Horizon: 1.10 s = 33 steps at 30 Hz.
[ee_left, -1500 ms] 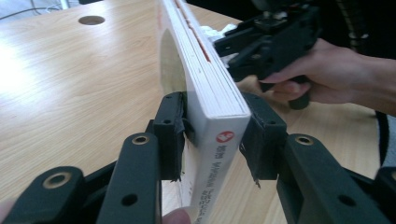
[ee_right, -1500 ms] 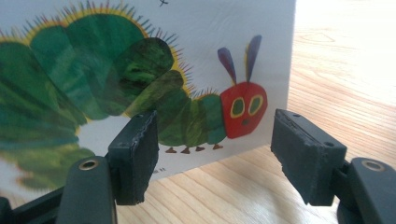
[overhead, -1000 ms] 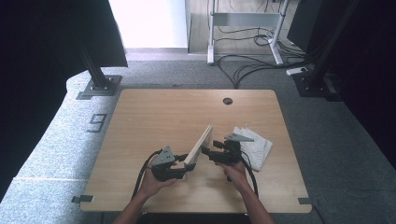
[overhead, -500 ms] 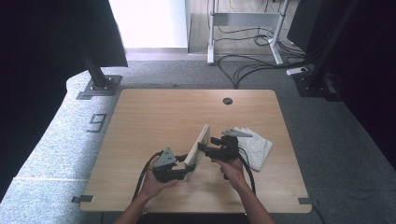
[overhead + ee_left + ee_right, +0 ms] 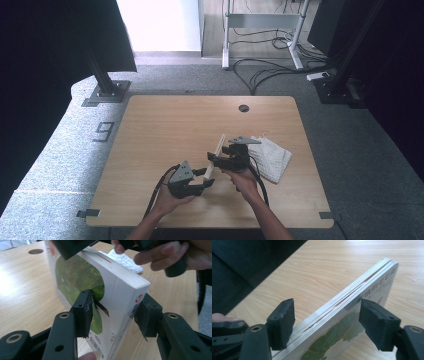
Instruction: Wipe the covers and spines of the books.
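At lower centre of the high view we are clamping the book [image 5: 216, 156] on edge above the table [image 5: 150, 135] with our left gripper [image 5: 200, 181], our right gripper [image 5: 216, 161] closing around its upper end.

The book's [image 5: 352, 322] lower part is cut off; its cover print seems too blurred to read.

Thick white board book [image 5: 100, 287] with green picture on cover, closed, stiff page edges showing, standing on edge and tilted above light wooden table [image 5: 165, 130], near its front middle.
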{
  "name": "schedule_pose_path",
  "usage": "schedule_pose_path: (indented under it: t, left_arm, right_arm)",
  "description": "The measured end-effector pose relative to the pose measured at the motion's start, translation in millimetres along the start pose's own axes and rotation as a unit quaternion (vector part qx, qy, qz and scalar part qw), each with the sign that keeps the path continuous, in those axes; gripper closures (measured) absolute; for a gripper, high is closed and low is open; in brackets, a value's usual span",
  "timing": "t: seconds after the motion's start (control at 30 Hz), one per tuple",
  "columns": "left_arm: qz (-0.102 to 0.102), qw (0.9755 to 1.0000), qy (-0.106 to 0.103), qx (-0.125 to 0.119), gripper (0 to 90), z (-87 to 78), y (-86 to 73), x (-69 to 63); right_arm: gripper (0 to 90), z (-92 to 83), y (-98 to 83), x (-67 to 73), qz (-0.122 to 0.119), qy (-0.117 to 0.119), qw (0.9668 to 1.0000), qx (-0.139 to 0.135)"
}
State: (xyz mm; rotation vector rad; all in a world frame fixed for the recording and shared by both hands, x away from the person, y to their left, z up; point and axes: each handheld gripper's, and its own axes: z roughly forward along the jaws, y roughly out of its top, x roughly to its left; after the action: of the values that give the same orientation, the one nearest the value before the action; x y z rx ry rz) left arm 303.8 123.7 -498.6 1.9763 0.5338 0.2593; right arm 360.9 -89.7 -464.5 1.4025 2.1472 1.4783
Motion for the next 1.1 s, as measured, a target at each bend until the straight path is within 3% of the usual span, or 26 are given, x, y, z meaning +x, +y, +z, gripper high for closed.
schedule_pose_path:
  t: [0.2,0.3,0.47,0.67,0.8,1.0,1.1]
  left_arm:
    - [0.002,0.9998,-0.018,0.002,43.7,-1.1,-0.9,-0.1]
    - [0.005,0.9998,-0.017,0.002,42.7,-2.6,-2.1,0.5]
    - [0.002,1.0,-0.005,0.0,41.2,-7.3,-5.6,5.8]
    - [-0.026,0.9993,0.024,-0.005,41.2,-16.6,-12.8,23.5]
    - [-0.044,0.9976,0.052,-0.009,40.9,-24.8,-17.4,35.6]
    - [-0.077,0.9927,0.09,-0.025,37.1,-37.9,-21.0,55.8]
    - [-0.087,0.991,0.097,-0.03,34.8,-43.4,-21.4,64.3]
  right_arm:
    - [44.9,0.9,5.2,7.1,-0.036,-0.021,0.9989,0.023]
    - [55.1,1.8,6.0,7.8,-0.055,-0.051,0.9965,0.037]
    - [65.7,-0.1,6.3,-0.8,-0.062,-0.049,0.9957,0.049]
    - [69.5,1.6,4.7,-2.6,-0.071,-0.005,0.9955,0.062]
    - [71.1,2.2,5.8,1.4,-0.09,0.027,0.9932,0.068]
    - [75.1,0.1,6.2,15.5,-0.142,0.065,0.9852,0.072]
    - [76.0,-0.4,5.6,23.2,-0.184,0.066,0.9777,0.077]
